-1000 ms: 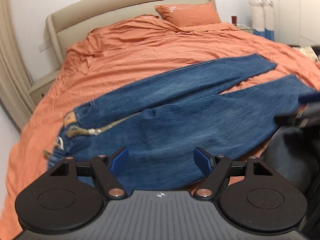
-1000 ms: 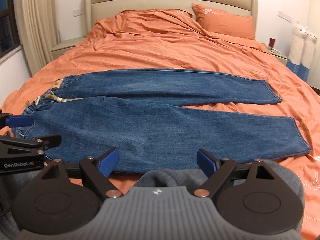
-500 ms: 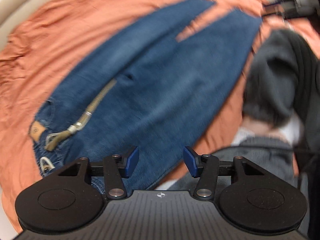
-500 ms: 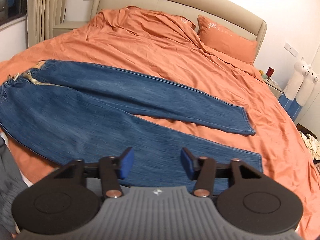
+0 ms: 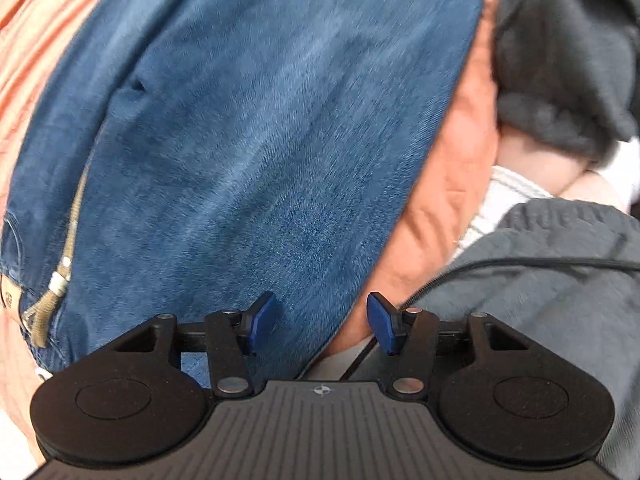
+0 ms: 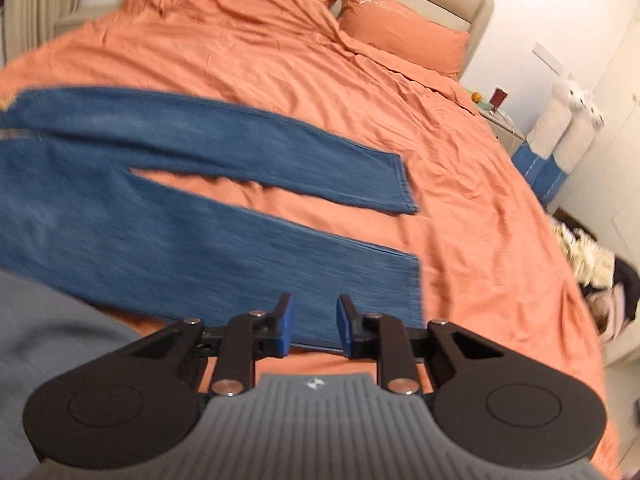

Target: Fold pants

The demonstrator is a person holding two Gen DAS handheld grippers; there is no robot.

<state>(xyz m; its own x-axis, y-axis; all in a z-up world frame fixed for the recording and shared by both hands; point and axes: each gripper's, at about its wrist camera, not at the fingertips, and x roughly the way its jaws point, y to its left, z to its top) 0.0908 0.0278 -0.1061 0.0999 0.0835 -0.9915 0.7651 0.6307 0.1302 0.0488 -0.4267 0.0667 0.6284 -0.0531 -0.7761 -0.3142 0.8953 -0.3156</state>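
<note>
So the left gripper [image 5: 322, 322] has swung from looking across the bed to pointing down at the jeans [image 5: 248, 128] near the waist end, jaws spread with nothing pinched yet. The right gripper [image 6: 312, 326] has slid along to the near leg's hem [image 6: 414, 284], lower middle of its frame, jaws closing but no denim between them. Looks like both ends are getting lined up for the 1st fold; jeans lie flat on the orange duvet [image 6: 280, 52]. No readable labels, everything's blurred.
</note>
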